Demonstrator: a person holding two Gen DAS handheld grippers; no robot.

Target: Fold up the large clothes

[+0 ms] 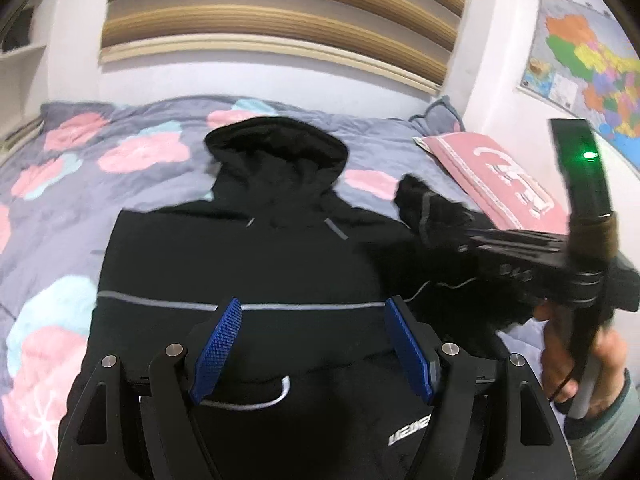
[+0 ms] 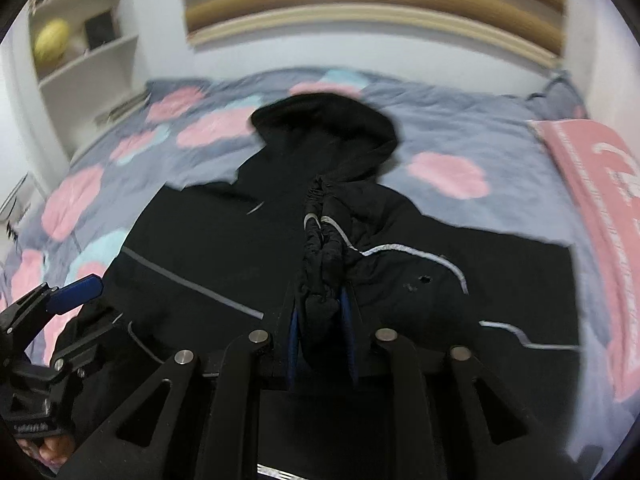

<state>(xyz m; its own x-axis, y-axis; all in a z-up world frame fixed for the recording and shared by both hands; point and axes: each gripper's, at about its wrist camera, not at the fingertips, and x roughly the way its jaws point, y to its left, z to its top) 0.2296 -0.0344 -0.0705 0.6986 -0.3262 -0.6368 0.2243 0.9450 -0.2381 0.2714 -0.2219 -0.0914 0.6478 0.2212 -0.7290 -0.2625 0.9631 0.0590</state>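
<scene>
A large black hooded jacket (image 1: 248, 264) with grey reflective stripes lies flat on the bed, hood (image 1: 276, 144) pointing away. It also shows in the right wrist view (image 2: 224, 248). My left gripper (image 1: 312, 344) is open and empty, hovering over the jacket's lower middle. My right gripper (image 2: 322, 312) is shut on the jacket's right sleeve cuff (image 2: 324, 240) and holds it lifted over the jacket body. In the left wrist view the right gripper (image 1: 416, 204) holds the sleeve up at the right.
The bed has a grey quilt (image 1: 80, 168) with pink and blue flowers. A pink pillow (image 1: 496, 176) lies at the right. A wall map (image 1: 588, 64) hangs at the right, shelves (image 2: 80, 40) stand at the left.
</scene>
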